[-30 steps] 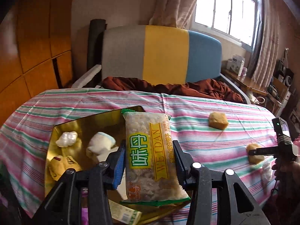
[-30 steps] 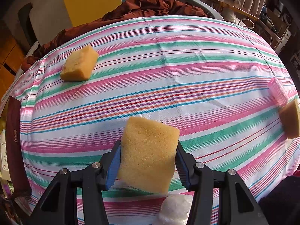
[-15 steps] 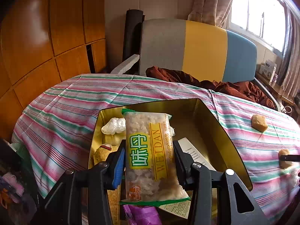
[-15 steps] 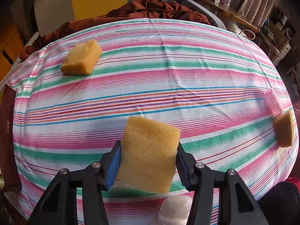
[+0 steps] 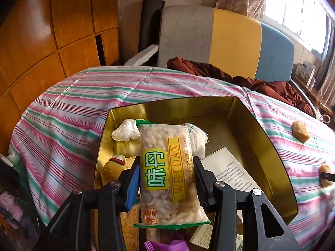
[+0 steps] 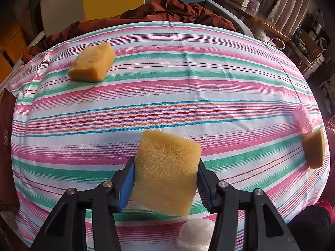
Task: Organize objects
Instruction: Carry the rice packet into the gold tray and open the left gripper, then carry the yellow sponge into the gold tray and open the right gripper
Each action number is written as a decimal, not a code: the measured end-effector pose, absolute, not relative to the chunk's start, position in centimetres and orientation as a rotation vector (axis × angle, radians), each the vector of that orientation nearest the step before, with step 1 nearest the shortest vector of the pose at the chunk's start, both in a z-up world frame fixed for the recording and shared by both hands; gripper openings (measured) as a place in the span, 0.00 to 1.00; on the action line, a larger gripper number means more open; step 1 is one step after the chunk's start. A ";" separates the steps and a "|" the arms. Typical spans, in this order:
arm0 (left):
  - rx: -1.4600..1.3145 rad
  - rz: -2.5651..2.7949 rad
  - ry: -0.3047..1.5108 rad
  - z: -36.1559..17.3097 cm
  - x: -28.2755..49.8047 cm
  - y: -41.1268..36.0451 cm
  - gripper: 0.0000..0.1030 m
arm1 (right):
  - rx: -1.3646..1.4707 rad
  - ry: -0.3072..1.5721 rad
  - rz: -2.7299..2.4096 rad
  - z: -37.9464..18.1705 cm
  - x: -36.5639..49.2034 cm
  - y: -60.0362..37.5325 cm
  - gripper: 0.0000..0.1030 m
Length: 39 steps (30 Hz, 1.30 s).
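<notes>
The left gripper (image 5: pixel 166 179) is clamped on a snack packet (image 5: pixel 168 173) held over the gold tin (image 5: pixel 266 142) at the left of the striped desk (image 5: pixel 69 115). Dropped from this tilt, the packet could land on the crowded near contents and slide. The right gripper (image 6: pixel 165 179) squeezes a yellow sponge (image 6: pixel 166 171) above the desk; the soft foam might slip out.

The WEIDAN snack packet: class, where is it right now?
In the left wrist view, the WEIDAN snack packet is clamped in the left gripper, above the open gold tin.
</notes>
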State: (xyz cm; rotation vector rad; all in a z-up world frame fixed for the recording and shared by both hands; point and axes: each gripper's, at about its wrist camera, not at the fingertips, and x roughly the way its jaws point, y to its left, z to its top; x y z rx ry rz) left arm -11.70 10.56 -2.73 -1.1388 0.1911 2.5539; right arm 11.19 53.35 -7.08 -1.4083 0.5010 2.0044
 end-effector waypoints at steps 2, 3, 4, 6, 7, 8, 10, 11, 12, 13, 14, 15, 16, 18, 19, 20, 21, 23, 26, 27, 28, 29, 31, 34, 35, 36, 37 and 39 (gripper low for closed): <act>-1.182 2.531 0.193 -3.4 -12.5 10.8 0.46 | -1.409 0.500 2.004 -7.0 11.2 53.3 0.52; -1.212 2.518 0.187 -3.7 -12.9 10.8 0.46 | -1.409 0.498 2.004 -7.2 11.0 53.4 0.52; -1.233 2.511 0.179 -4.0 -13.3 10.8 0.46 | -1.409 0.497 2.004 -7.1 11.0 53.4 0.52; -1.251 2.514 0.189 -4.4 -13.7 10.9 0.49 | -1.409 0.496 2.004 -7.2 10.9 53.6 0.52; -1.252 2.519 0.191 -4.5 -13.8 10.8 0.55 | -1.410 0.495 2.004 -7.2 10.9 53.6 0.52; -1.253 2.521 0.182 -4.4 -14.0 10.7 0.61 | -1.409 0.494 2.003 -7.1 11.0 53.4 0.52; -1.255 2.528 0.158 -4.3 -14.2 10.3 0.66 | -1.410 0.489 2.003 -7.2 10.9 53.2 0.52; -1.251 2.537 0.150 -4.1 -14.1 10.0 0.66 | -1.411 0.486 2.003 -7.2 10.9 53.2 0.52; -1.245 2.547 0.141 -3.9 -14.1 9.7 0.66 | -1.411 0.484 2.004 -7.2 10.9 53.2 0.52; -1.241 2.553 0.129 -3.8 -14.0 9.4 0.66 | -1.412 0.480 2.005 -7.2 10.8 53.2 0.52; -1.234 2.561 0.112 -3.6 -13.8 8.9 0.67 | -1.413 0.477 2.005 -7.2 10.8 53.2 0.52; -1.228 2.570 0.098 -3.4 -13.7 8.5 0.67 | -1.413 0.473 2.007 -7.2 10.8 53.2 0.52; -1.222 2.579 0.089 -3.2 -13.5 8.1 0.67 | -1.412 0.470 2.011 -7.1 10.8 53.2 0.52; -1.211 2.594 0.071 -2.8 -13.0 7.2 0.69 | -1.408 0.470 2.025 -6.9 10.8 52.9 0.52; -1.210 2.599 0.061 -2.7 -12.7 6.7 0.71 | -1.411 0.473 2.039 -6.9 10.7 52.9 0.52; -1.207 2.603 0.049 -2.6 -12.3 6.2 0.73 | -1.416 0.467 2.050 -7.0 10.5 52.7 0.52; -1.201 2.605 0.040 -2.4 -12.0 5.8 0.74 | -1.424 0.456 2.059 -7.0 10.4 52.5 0.52; -1.182 2.612 0.028 -2.2 -11.3 5.0 0.80 | -1.434 0.446 2.082 -7.1 10.1 52.2 0.52; -1.154 2.625 0.026 -1.7 -10.1 4.1 0.85 | -1.449 0.455 2.128 -7.0 9.7 51.5 0.52; -1.142 2.630 0.033 -1.6 -9.8 4.0 0.87 | -1.458 0.443 2.138 -7.1 9.5 51.1 0.52; -1.129 2.635 0.041 -1.4 -9.4 3.8 0.90 | -1.467 0.425 2.146 -7.1 9.3 50.8 0.52; -1.116 2.642 0.045 -1.3 -9.1 3.7 0.91 | -1.474 0.416 2.158 -7.1 9.0 50.5 0.52; -1.101 2.648 0.043 -1.0 -8.6 3.4 0.93 | -1.479 0.418 2.186 -7.0 8.5 50.0 0.52; -1.093 2.653 0.036 -0.8 -8.1 3.1 0.98 | -1.465 0.403 2.239 -6.0 8.0 48.5 0.52; -1.091 2.654 0.036 -0.7 -8.0 3.1 1.00 | -1.455 0.403 2.258 -5.6 7.6 47.8 0.52; -1.090 2.656 0.037 -0.7 -7.9 3.0 1.00 | -1.445 0.411 2.281 -5.2 7.3 47.2 0.52; -1.088 2.658 0.036 -0.6 -7.8 2.9 1.00 | -1.435 0.423 2.309 -4.6 6.9 46.6 0.52; -1.085 2.650 0.039 -0.5 -7.5 2.9 1.00 | -1.419 0.421 2.370 -3.3 6.0 44.5 0.52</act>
